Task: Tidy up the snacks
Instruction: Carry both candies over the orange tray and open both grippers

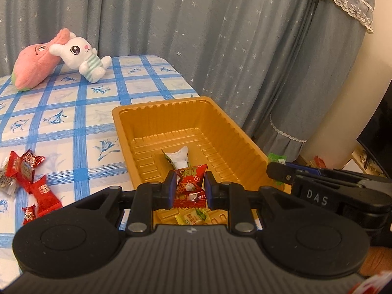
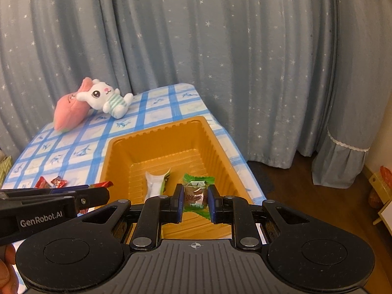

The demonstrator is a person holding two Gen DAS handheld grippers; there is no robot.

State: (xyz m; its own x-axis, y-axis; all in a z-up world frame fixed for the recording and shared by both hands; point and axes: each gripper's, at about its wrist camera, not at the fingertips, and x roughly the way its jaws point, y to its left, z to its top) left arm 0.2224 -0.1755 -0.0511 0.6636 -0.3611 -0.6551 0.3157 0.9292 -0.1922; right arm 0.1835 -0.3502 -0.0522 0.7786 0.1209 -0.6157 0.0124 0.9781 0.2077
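Black left gripper [image 1: 188,186] pinching a red candy [image 1: 189,187] between nearly closed jaws, hovering over the near end of the gold tray [image 1: 247,147]. Right gripper [image 2: 195,199] clamping a green-wrapped candy [image 2: 197,193] over the same tray. Lying inside: a white packet [image 1: 180,158] and a yellow candy [image 1: 193,218]. Sitting left on the blue-checked tablecloth [image 1: 80,127]: loose red candies [image 1: 31,183]. Resting at the far edge: a plush bunny [image 1: 82,55], curtain [image 1: 196,36] behind.

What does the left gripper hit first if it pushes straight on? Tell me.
Probably the floor of the gold tray, near the white packet lying there. The left gripper, shut on a red candy, points down into the tray; depth is uncertain.
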